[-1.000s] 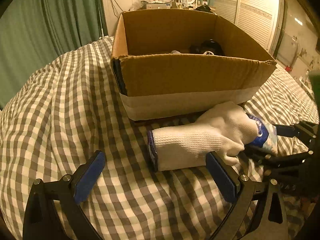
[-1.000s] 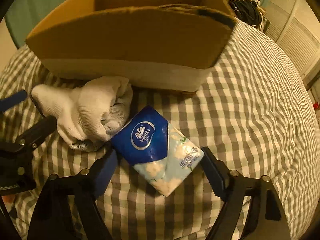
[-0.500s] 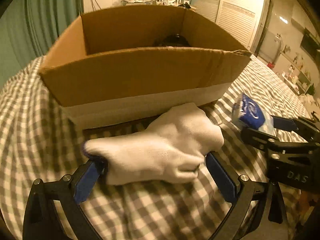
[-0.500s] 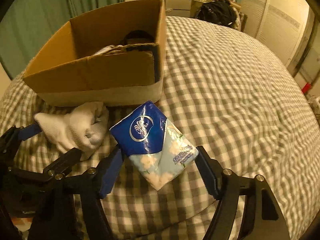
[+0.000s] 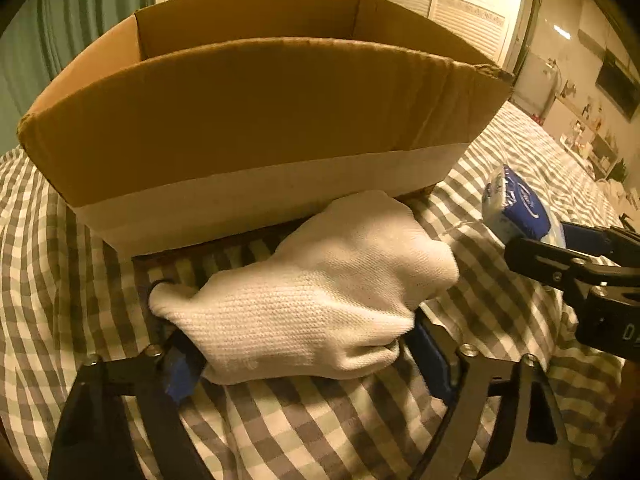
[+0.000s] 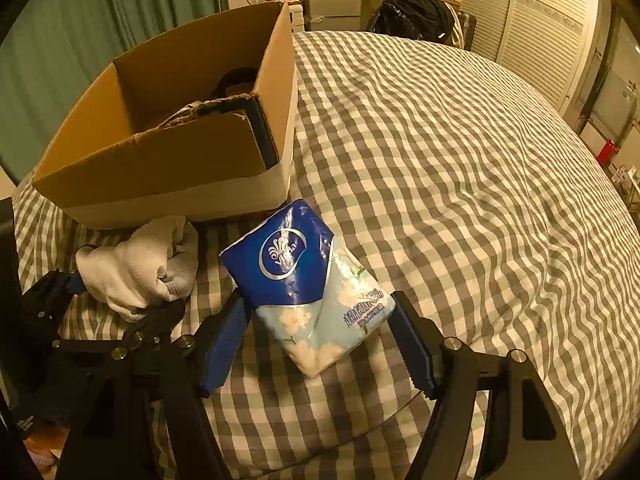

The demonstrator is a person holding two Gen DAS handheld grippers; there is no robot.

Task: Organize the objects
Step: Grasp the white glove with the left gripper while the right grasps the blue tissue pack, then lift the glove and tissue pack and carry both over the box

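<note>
While both items sit low before the cardboard box (image 6: 168, 128): left gripper (image 5: 304, 356) pinches white knit glove (image 5: 316, 296), which touches the box's front wall; right gripper (image 6: 320, 344) clamps blue tissue pack (image 6: 308, 284), raised off checked bedspread (image 6: 460, 168). Risks, judged: glove snagging box rim; slick pack slipping; grippers colliding.

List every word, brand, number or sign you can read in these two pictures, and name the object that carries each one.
"Vinda", partly glared, in the white oval on the blue top of the tissue pack.
Blue Chinese characters on the tissue pack's pale floral lower part: too blurred to read.
Pale characters, possibly "D" and "A", on the right hand-held gripper body: cut off at the edge.
Cardboard box: no print visible.
White glove: no print visible.
</note>
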